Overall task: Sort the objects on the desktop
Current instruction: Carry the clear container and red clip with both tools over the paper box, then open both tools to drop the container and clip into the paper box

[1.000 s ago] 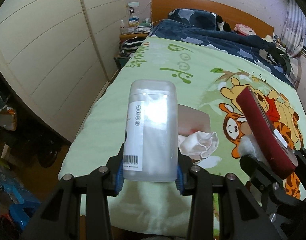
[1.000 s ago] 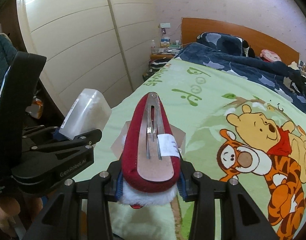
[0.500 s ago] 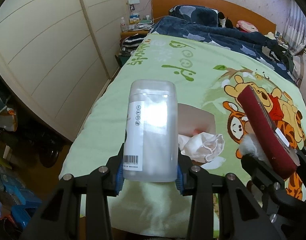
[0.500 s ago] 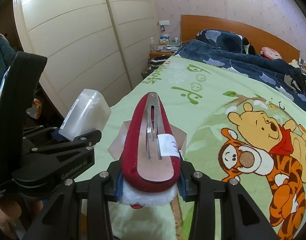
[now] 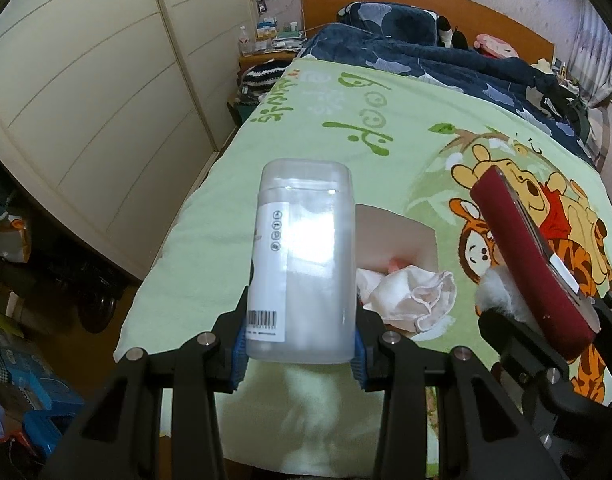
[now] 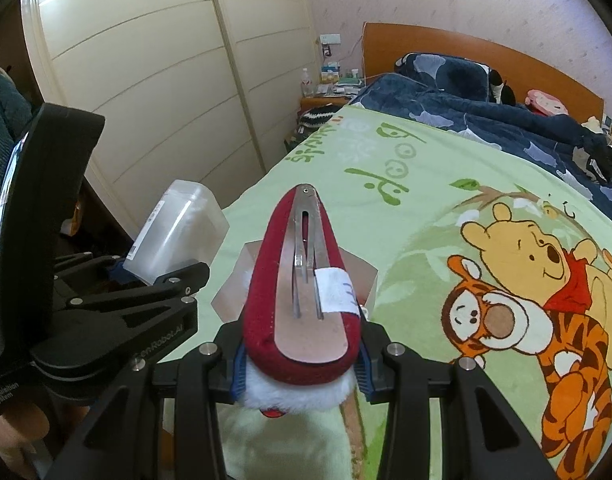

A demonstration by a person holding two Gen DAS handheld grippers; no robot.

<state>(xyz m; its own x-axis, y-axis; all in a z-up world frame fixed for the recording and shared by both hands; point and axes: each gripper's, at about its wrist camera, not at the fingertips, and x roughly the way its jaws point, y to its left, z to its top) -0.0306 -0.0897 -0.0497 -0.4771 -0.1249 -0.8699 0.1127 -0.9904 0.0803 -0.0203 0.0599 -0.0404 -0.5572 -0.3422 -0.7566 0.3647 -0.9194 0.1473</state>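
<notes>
The left tongs (image 5: 297,354) are clamped on a translucent plastic box (image 5: 303,264) that carries a white label with a barcode and small round icons; its text is too small to read. The right tongs (image 6: 299,364) grip a red hair clip (image 6: 301,280) with white fur trim and a small white sticker. Ahead of both tongs, a crumpled white cloth (image 5: 406,294) lies on the green bed blanket (image 5: 209,248) printed with "Pooh". The left tongs' body reads "GenRobot.AI".

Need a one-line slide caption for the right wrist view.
Right gripper holds a red hair clip above the Pooh blanket; left gripper alongside holds a clear plastic box.
</notes>
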